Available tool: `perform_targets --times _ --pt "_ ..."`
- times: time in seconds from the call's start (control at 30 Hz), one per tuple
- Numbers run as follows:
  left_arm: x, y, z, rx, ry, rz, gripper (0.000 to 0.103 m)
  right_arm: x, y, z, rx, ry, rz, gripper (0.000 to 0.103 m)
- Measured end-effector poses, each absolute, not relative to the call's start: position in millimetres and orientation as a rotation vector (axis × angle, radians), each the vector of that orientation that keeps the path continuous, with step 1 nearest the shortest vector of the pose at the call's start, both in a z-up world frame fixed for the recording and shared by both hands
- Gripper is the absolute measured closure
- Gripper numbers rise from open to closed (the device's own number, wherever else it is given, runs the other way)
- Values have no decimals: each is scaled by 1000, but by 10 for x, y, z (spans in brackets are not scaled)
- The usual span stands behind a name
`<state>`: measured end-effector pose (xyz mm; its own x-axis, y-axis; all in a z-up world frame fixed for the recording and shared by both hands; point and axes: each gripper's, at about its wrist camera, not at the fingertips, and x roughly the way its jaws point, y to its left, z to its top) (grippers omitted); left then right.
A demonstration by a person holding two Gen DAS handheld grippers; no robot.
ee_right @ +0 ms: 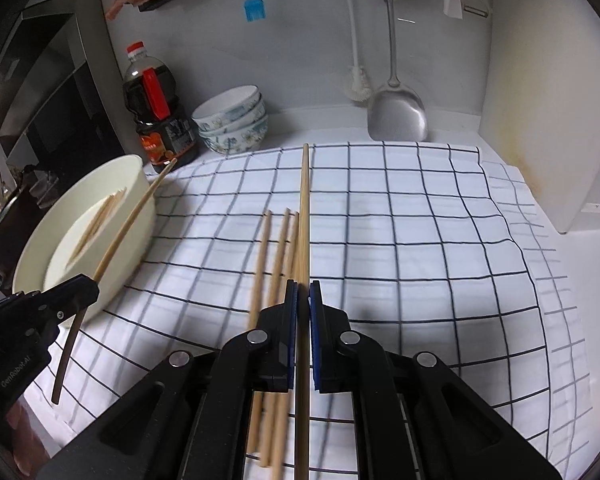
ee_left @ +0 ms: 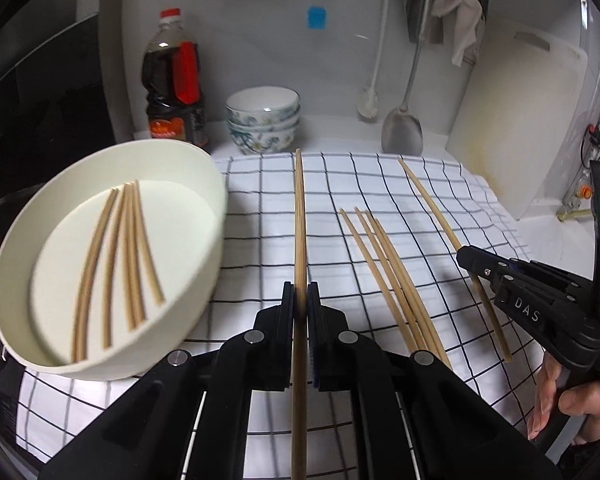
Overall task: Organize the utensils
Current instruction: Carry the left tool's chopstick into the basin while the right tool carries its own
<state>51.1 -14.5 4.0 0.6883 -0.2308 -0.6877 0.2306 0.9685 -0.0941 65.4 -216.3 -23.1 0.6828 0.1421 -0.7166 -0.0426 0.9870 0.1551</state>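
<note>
**Two chopsticks in hand, three left on the cloth**

Two grippers each clamp one chopstick as we work over the checked cloth. Nearest to us, our left gripper is closed on a single chopstick that runs straight out between its pads and points toward the cloth's far edge. Our right gripper is likewise closed on its own chopstick, held a good way along the shaft, so a long length sticks out in front.

Just beyond the grippers, three loose chopsticks lie close together, nearly parallel, on the middle of the cloth. At the cloth's left edge sits the white bowl, with four chopsticks already lying on its bottom, fanned slightly apart. Farther back, past the cloth's far edge, we see a stack of patterned bowls, a dark sauce bottle and a metal spatula hanging against the wall.

We judge these sticks light, stiff and smooth. Thin and round, they could roll or pivot between flat pads, so a hold near the middle seems safest to keep them from swinging. The three on the cloth lie so close that taking one cleanly may nudge its neighbours; the outermost stick looks easiest to reach.
</note>
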Motion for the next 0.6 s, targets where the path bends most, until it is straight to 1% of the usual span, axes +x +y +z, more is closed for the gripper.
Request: perform_targets --times 0.23,0.6 --pt "476 448 193 -28 729 -185 96 765 -1665 -10 118 774 175 97" --pt "699 1275 193 -83 715 -87 96 1123 -665 126 82 779 315 97"
